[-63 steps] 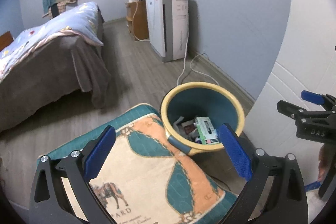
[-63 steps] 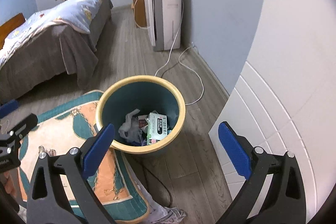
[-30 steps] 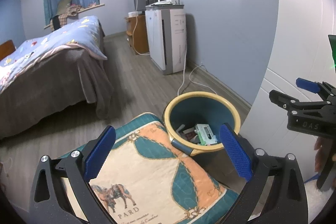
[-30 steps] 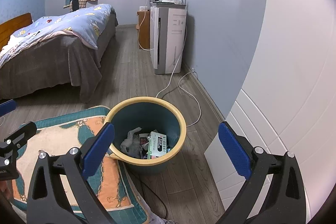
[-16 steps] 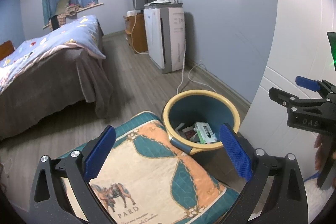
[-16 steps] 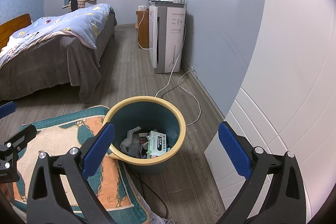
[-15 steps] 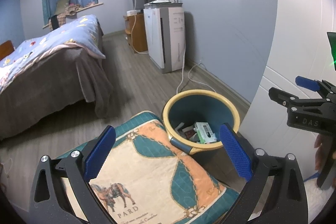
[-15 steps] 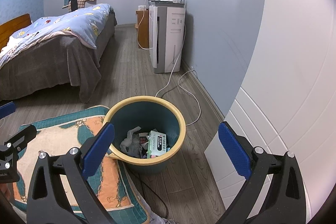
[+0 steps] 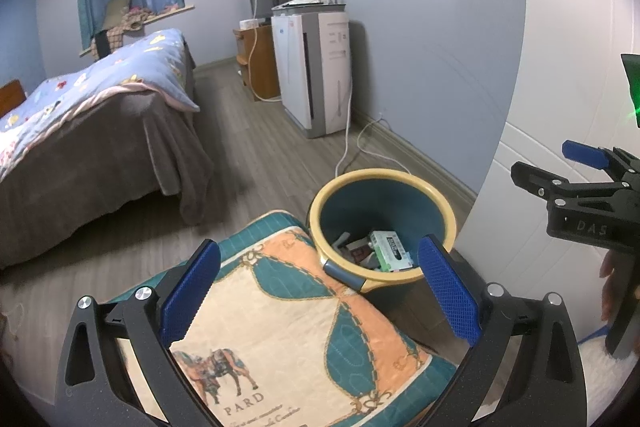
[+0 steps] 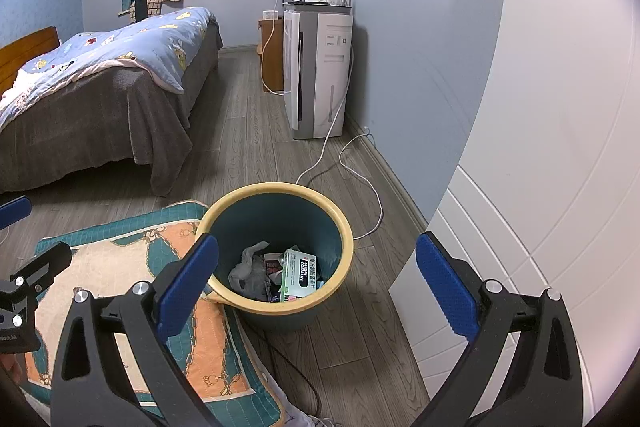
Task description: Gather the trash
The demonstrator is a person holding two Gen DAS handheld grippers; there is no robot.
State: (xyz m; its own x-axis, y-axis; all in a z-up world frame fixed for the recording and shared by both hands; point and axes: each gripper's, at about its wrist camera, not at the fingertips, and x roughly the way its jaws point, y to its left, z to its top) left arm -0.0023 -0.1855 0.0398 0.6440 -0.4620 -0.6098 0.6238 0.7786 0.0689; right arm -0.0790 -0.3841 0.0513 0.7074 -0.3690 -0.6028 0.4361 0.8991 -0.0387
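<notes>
A teal trash bin with a yellow rim (image 9: 444, 203) (image 10: 340, 223) stands on the wood floor by the wall. Inside lie a green and white box (image 9: 390, 251) (image 10: 300, 275), crumpled grey paper (image 10: 250, 269) and other scraps. My left gripper (image 9: 320, 291) is open and empty, held above a patterned cushion (image 9: 280, 327) to the left of the bin. My right gripper (image 10: 316, 287) is open and empty, held above and in front of the bin. The right gripper also shows at the right edge of the left wrist view (image 9: 580, 187).
A bed with a blue quilt (image 10: 100, 75) stands at the left. A white air purifier (image 10: 316, 75) with a router on top stands against the blue wall; its white cable (image 10: 352, 167) trails over the floor. A white panelled door (image 10: 540, 167) is at the right.
Both grippers have risen and drawn back from the bin over the two seconds, so it looks smaller and lower. In the last half second almost nothing has moved.
</notes>
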